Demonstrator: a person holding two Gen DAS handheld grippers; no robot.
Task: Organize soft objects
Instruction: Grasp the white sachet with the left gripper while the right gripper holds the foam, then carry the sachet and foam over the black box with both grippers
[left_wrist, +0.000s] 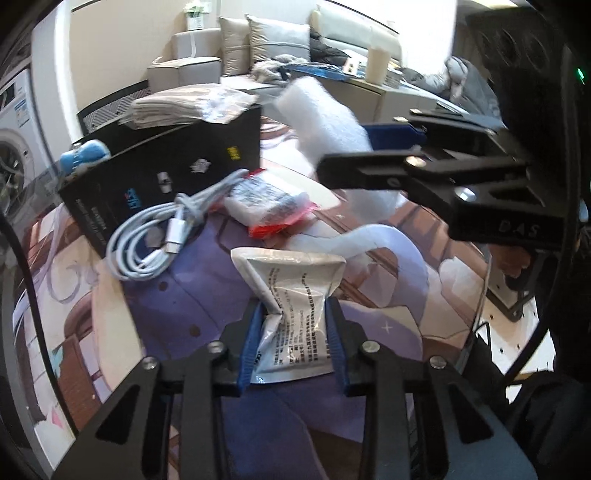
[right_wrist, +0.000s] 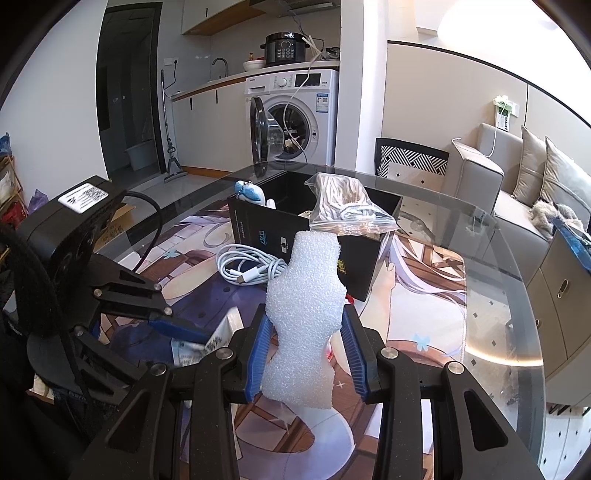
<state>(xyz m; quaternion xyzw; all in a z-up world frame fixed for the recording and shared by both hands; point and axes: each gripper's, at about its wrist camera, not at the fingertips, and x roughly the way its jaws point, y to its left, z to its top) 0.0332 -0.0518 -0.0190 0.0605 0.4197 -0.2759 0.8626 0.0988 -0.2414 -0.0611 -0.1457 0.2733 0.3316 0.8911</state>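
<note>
My left gripper (left_wrist: 293, 314) is shut on a white printed sachet (left_wrist: 295, 295) and holds it over the picture mat. My right gripper (right_wrist: 304, 325) is shut on a white foam sheet (right_wrist: 306, 295), held upright above the mat; the foam also shows in the left wrist view (left_wrist: 325, 122), with the right gripper (left_wrist: 369, 155) around it. The open black box (right_wrist: 362, 266) stands beyond, with a zip bag of tan cloth (right_wrist: 347, 206) on its rim and a blue plush toy (right_wrist: 251, 194) at its far corner. The left gripper (right_wrist: 192, 328) shows at left.
A coiled white cable (left_wrist: 155, 232) and a red-and-white packet (left_wrist: 273, 206) lie on the mat (left_wrist: 184, 295) by the box (left_wrist: 166, 173). The round glass table edge (right_wrist: 517, 258) curves right. A sofa (right_wrist: 509, 192) and a washing machine (right_wrist: 295, 118) stand beyond.
</note>
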